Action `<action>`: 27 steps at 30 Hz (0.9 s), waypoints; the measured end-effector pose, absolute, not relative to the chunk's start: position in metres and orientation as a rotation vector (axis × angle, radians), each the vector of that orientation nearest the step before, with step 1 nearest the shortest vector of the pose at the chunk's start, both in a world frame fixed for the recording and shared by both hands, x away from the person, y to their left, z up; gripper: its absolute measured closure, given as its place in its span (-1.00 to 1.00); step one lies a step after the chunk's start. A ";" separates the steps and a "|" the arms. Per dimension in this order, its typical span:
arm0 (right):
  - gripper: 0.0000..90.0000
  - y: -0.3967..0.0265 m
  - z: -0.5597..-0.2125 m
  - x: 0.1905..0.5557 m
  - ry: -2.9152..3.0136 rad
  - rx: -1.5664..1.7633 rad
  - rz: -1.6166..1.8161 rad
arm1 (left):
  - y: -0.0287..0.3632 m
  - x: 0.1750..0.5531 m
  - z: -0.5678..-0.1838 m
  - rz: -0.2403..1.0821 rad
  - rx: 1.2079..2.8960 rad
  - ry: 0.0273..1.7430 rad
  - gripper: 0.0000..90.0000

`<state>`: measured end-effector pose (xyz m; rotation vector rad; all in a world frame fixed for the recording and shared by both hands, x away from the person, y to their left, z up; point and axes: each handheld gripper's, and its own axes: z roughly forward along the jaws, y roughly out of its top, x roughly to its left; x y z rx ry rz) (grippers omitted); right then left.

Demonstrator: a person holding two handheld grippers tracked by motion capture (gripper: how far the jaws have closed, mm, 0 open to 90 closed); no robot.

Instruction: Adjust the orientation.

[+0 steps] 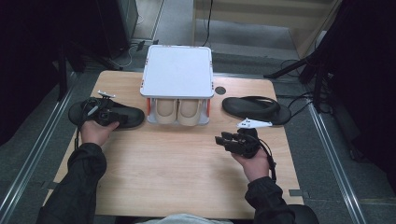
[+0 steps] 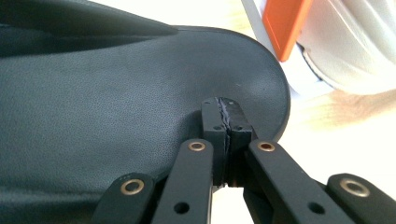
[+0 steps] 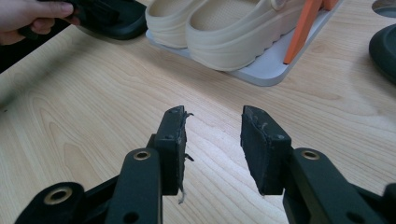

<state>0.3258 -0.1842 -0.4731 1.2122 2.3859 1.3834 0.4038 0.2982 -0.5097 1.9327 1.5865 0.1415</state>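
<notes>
While the person leans in from the near edge, the high view shows the left gripper (image 1: 103,115) lying over a black slipper (image 1: 126,116) at the left end of the wooden bench (image 1: 177,163). Its mate, a second black slipper (image 1: 254,108), lies well apart at the right end. Between them stands a small white rack (image 1: 177,70) with orange posts, and a pair of cream clogs (image 1: 178,110) sits on its lower shelf. The right gripper (image 1: 219,140) hovers near the bench's right side, pointing left.

In the left gripper view, the jaws are pressed together with their tips against the rounded end of the black slipper (image 2: 116,107); whether they pinch its edge I cannot tell. An orange post (image 2: 285,25) of the rack stands just beyond.

From the right gripper view, the right gripper (image 3: 212,140) has its jaws about half apart with nothing between them, only bare bench (image 3: 93,102) below. The cream clogs (image 3: 224,32) rest ahead on the rack's base.
</notes>
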 end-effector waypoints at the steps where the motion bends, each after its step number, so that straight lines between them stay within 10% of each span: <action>1: 0.37 -0.183 -0.473 0.327 2.390 1.206 1.382 | 0.298 0.401 -0.510 0.147 1.937 1.583 1.00; 17: 0.37 -0.172 -0.473 0.333 2.419 1.176 1.396 | 0.309 0.351 -0.509 0.140 1.953 1.581 0.96; 27: 0.37 -0.169 -0.472 0.336 2.425 1.163 1.389 | 0.336 0.336 -0.478 0.194 1.765 1.638 0.33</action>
